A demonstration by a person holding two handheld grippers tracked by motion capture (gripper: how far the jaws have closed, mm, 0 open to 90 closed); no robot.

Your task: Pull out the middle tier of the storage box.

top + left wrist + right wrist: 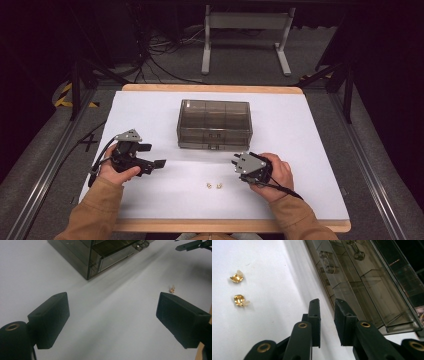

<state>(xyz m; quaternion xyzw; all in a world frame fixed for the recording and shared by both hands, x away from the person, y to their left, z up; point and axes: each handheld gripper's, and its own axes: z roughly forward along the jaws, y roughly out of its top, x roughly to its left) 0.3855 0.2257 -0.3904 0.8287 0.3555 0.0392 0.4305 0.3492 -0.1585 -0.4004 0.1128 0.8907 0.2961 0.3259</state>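
Note:
A smoky see-through drawer box [215,124] stands mid-table on the white mat; it is also seen in the left gripper view [100,255] and the right gripper view [362,285]. Two small gold pieces [209,186] [219,185] lie on the mat in front of it, apart from both grippers. My left gripper [152,155] [112,302] rests at the left with its jaws wide and nothing between them. My right gripper [236,161] [327,302] hovers near the box's front right corner, jaws a narrow gap apart and empty. The gold pieces [237,277] [240,300] lie to its left.
The white mat [300,130] covers a wooden table with edges near on all sides. Metal rails run along both sides of the table. A grey stand [245,35] and cables sit on the floor behind. One gold piece [172,289] lies near the left gripper's right jaw.

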